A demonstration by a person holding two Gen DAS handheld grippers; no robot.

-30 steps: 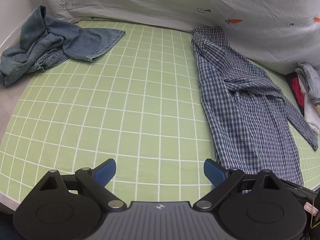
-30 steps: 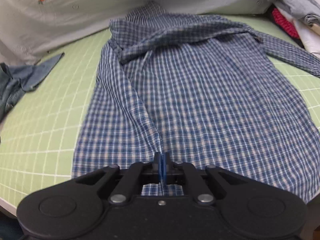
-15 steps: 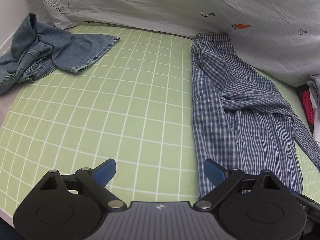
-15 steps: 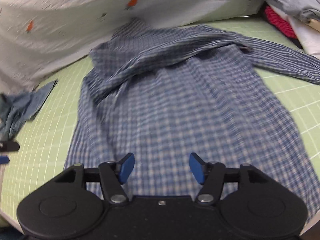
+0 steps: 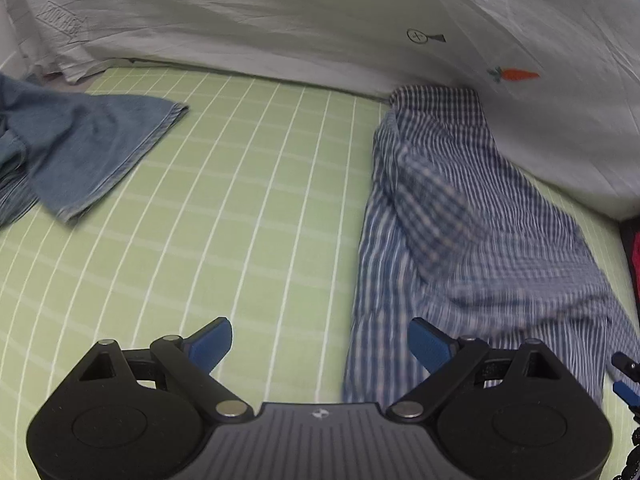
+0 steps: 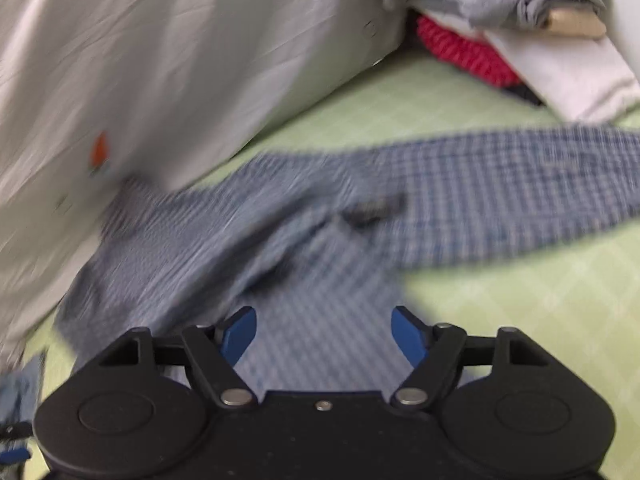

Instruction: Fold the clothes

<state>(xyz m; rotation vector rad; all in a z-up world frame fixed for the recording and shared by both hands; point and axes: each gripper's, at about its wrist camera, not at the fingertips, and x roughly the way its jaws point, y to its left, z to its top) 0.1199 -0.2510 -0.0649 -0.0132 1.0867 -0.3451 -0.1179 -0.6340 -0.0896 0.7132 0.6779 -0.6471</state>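
Our right hand-held gripper (image 6: 323, 336) has released the plaid shirt (image 6: 320, 248); both grippers gape, so its sleeve (image 6: 520, 196) may stay sprawled toward the mat's right edge.

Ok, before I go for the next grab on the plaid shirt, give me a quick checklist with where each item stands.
1. Left claw open and empty: ok, blue fingers spread over the green grid mat.
2. Right claw open and empty: ok, nothing between its fingers.
3. Plaid shirt lying on the mat: ok, stretched out beside the left claw.
4. Right sleeve folded in: not ok, it trails out sideways across the mat.
5. Shirt flat and smooth: cannot tell, both views are motion-blurred.
6. Denim garment apart from the shirt: ok, bare mat lies between them.
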